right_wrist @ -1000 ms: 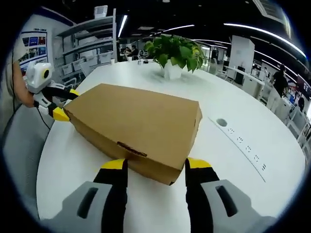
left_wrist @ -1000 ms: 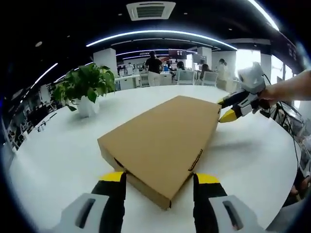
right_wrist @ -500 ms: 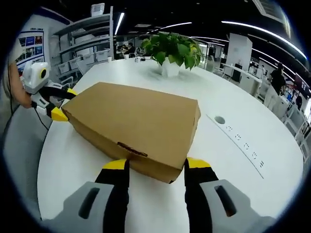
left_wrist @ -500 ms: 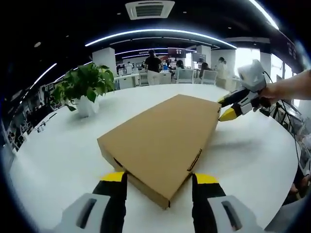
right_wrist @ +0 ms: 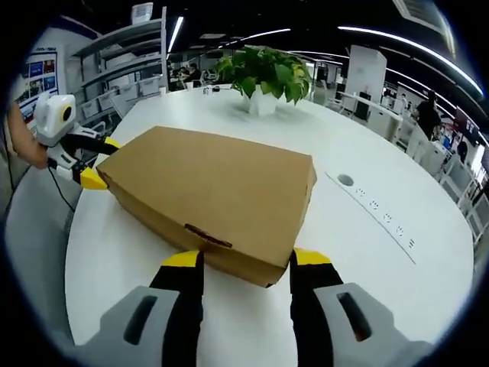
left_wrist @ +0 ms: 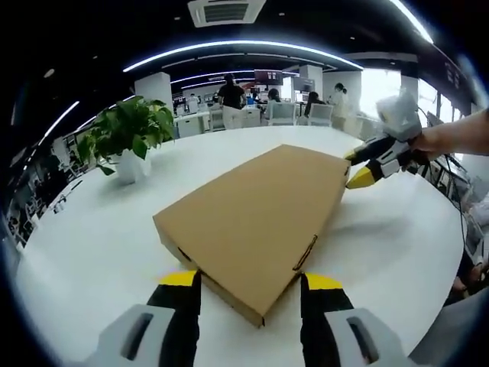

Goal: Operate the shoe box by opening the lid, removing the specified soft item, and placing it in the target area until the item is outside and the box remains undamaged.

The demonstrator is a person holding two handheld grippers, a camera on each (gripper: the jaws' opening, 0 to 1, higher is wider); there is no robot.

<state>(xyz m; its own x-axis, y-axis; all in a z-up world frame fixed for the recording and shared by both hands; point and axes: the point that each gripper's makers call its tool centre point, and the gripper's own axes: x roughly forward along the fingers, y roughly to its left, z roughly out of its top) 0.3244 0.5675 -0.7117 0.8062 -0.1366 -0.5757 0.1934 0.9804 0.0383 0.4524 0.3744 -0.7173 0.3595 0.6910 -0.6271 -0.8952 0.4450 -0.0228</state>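
Observation:
A flat brown cardboard shoe box point(left_wrist: 260, 210) lies shut on the white table point(left_wrist: 84, 252). One near corner of it sits between the wide-apart jaws of my left gripper point(left_wrist: 250, 281), which is open. My right gripper point(left_wrist: 363, 167) straddles the opposite far corner, held by a person's hand point(left_wrist: 451, 139). In the right gripper view the same box point(right_wrist: 218, 187) has its near corner between the spread jaws of my right gripper point(right_wrist: 246, 260), and my left gripper point(right_wrist: 90, 162) brackets the far left corner. The lid is down and the inside is hidden.
A potted green plant point(left_wrist: 126, 138) point(right_wrist: 263, 73) stands on the table beyond the box. Socket holes point(right_wrist: 345, 180) run along the tabletop to the right. Shelving point(right_wrist: 130, 69) and office desks with people stand in the background.
Both views have tilted slightly with the hands. The box stays shut and in place, and the jaws keep the same spread around its corners.

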